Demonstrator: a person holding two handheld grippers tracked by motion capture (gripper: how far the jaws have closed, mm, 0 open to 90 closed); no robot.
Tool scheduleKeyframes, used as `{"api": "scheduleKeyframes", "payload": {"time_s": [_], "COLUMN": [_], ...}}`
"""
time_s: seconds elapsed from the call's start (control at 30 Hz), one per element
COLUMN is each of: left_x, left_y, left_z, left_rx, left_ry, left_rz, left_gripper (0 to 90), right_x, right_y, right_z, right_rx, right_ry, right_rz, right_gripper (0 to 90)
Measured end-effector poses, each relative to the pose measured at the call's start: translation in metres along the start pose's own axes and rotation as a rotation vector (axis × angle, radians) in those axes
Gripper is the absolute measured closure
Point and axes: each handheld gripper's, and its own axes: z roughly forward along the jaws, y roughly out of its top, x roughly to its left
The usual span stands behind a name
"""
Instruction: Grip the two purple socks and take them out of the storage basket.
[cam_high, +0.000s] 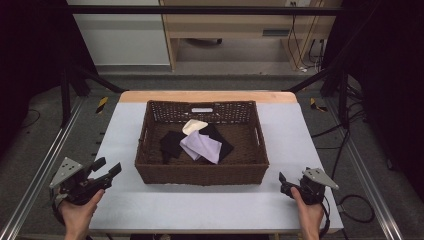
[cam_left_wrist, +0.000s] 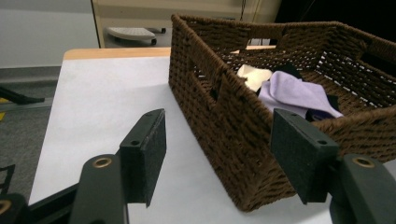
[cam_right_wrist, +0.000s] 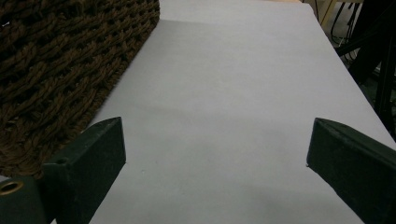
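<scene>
basket with cloths, both claws empty at the near edge

progress: as i judge it, the cloth work has not begun or sits between pieces. all the cloths i can see lie inside the basket, none is out on the table, and neither claw holds anything. reaching in and lifting a piece is what is left.

1. table (cam_high: 125, 200) – flat, pale matt sheet over a wooden top, whose bare strip shows at the far edge. smooth, no folds.

2. basket (cam_high: 200, 174) – rectangular, dark brown woven cord, coarse and ribbed, walls slightly flared, handle slots cut in the walls. it stands mid-table, between my two hands.

3. black cloth (cam_high: 172, 142) – thin, limp, spread flat on the basket floor, lowest of the pile.

4. lilac cloth (cam_high: 201, 146) – soft, loosely folded, lying on the black one near the basket's middle.

5. cream cloth (cam_high: 193, 126) – smallest, crumpled, at the far side of the pile, touching the lilac piece.

6. left claw (cam_high: 111, 167) – spread wide, nothing between the flat black pads; it points at the basket's near left corner, close but apart from it.

7. right claw (cam_right_wrist: 215, 154) – also spread wide and empty, low over bare table just beside the basket's right wall.
</scene>
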Motion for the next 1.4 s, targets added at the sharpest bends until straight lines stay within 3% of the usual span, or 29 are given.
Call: {"api": "scheduleKeyframes", "payload": {"time_s": [0.33,0.57,0.9,1.4], "left_x": [-0.015,-0.029,-0.057,-0.082], "left_y": [0.034,0.048,0.073,0.098], "left_z": [0.012,0.025,0.054,0.093], "left_rx": [-0.041,-0.055,-0.033,0.001], "left_ry": [-0.042,-0.069,-0.1,-0.093], "left_rz": [0.012,0.029,0.074,0.112], "left_gripper": [35.5,36.2,36.6,36.9], "right_x": [0.0,-0.001,0.0,0.0], "right_y": [0.0,0.0,0.0,0.0], "right_z": [0.0,-0.001,0.0,0.0], "right_rx": [0.0,-0.007,-0.003,-0.004], "right_ry": [0.005,0.011,0.011,0.008], "right_rz": [-0.001,0.0,-0.001,-0.012], "right_gripper": [5.0,5.0,5.0,5.0]}}
